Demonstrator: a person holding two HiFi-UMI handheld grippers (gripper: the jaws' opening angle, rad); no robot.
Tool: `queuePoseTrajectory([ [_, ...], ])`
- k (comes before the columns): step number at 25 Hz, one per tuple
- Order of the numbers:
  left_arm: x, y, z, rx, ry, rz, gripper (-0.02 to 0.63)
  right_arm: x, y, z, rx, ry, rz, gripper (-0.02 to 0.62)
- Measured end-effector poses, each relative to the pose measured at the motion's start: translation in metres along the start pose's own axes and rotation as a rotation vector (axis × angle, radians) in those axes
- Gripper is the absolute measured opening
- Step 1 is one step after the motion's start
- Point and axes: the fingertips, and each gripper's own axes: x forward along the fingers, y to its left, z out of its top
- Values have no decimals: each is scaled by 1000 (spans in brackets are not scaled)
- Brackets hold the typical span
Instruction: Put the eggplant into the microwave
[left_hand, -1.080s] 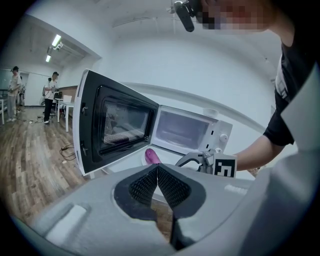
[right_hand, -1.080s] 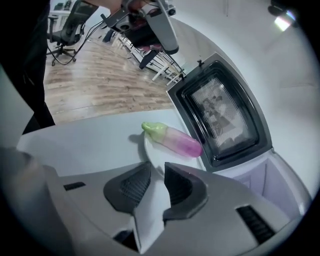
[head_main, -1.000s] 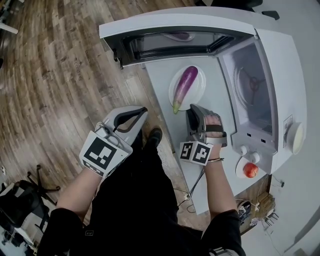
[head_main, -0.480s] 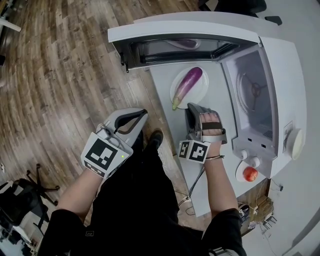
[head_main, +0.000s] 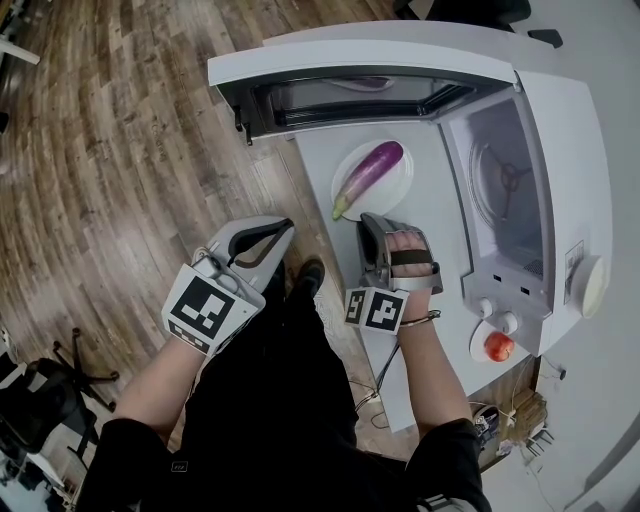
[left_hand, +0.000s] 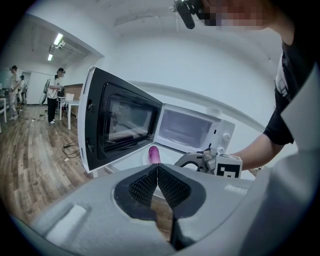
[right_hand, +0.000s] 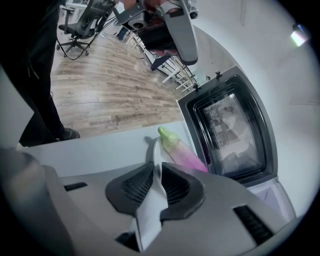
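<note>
**Right gripper at plate rim; eggplant not yet in microwave**

Left gripper (left_hand: 157, 170): jaws pressed together, nothing between them. It hangs off the table's near edge, well apart from the work, so it is the farther of the two.

Eggplant (head_main: 368, 175): lies on a white plate (head_main: 396, 190) on the table, outside the oven and in front of the open door (head_main: 360, 65). In the head view its long axis runs on a diagonal, with the green stem end low and left, toward the person, and the purple end high and right.

Right gripper (right_hand: 157, 167): the nearer one. Its jaws have just been closing and now stand narrow, with the plate's near rim between them. The pads appear to bear on that rim. The eggplant itself is not in the jaws; it lies just beyond the tips, stem end closest, its body trailing away to the right in the right gripper view.

Judgement: the coming move turns on carrying the plate and its load rightward to the microwave (head_main: 510, 185), whose cavity opens just right of the plate. The eggplant is loose and could roll.

Red fruit (head_main: 497, 345): rests beside the control knobs, clear of that path.

Writing: none legible. A sticker (head_main: 575, 258) on the microwave's front is too small to read. The gripper cubes carry only square markers.
</note>
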Motion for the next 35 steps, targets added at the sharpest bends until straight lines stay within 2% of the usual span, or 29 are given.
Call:
queuePoseTrajectory([
  [4, 2, -2, 0, -6, 3, -4, 9, -2, -2, -11, -7, 18, -4, 100],
  [12, 6, -1, 0, 2, 5, -9, 9, 4, -11, -21, -41, 7, 1, 109],
  [15, 6, 0, -1, 3, 8, -8, 9, 8, -11, -15, -76, -7, -12, 95],
  [17, 5, 1, -3, 1, 9, -4, 9, 11, -9, -11, -106, -14, -25, 48],
  [20, 5, 2, -7, 1, 16, -1, 9, 14, -10, -7, -131, -8, -71, 37],
  [31, 6, 0, -17, 9, 39, -13, 9, 8, -21, -8, -96, 31, -251, 25],
  [35, 6, -4, -18, 27, 47, -24, 9, 3, -27, -10, -92, 43, -292, 22],
])
